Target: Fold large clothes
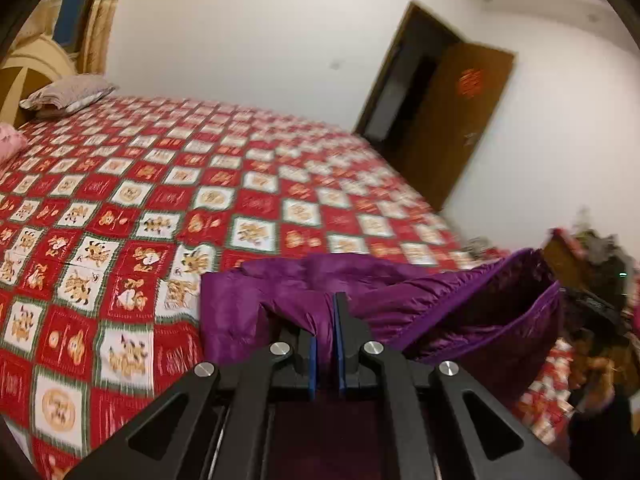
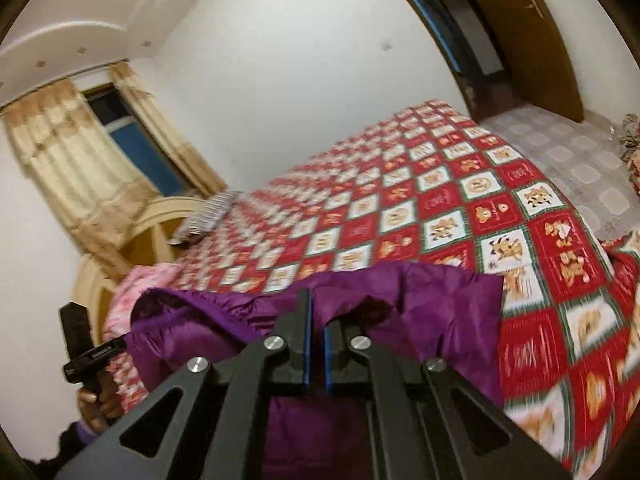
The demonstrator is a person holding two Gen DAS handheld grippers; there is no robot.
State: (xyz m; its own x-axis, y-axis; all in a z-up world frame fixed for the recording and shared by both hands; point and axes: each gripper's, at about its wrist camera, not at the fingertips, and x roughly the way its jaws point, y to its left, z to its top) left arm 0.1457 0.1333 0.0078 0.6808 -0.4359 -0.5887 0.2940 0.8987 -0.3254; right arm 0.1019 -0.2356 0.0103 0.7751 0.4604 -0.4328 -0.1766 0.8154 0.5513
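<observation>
the left tongs (image 1: 326,320) are clenched on a fold of the purple padded jacket (image 1: 420,300), their blue-lined jaws pressed together with the shiny cloth bunched up between and around them. the right tongs (image 2: 316,320) are clenched on another part of the same jacket, which puffs up on both sides of the black jaws. the jacket hangs lifted between the two tongs, over the near edge of the bed (image 1: 180,184), with one open, curved edge sagging toward the right tongs in the left wrist view. in the right wrist view the left hand (image 2: 98,400) shows at the lower left, wrapped around the black handle of its tool. the bed is covered by a red and white checked quilt (image 2: 460,208) printed with small bear pictures. at the head edge of the bed lie a grey patterned pillow (image 1: 68,94) and a pink one (image 1: 10,142), against a pale wooden headboard (image 2: 160,220). behind that hangs a cream curtain (image 2: 72,152) beside a dark window. past the far side of the bed a brown door (image 1: 460,120) stands open in the white wall. both views are blurred.
</observation>
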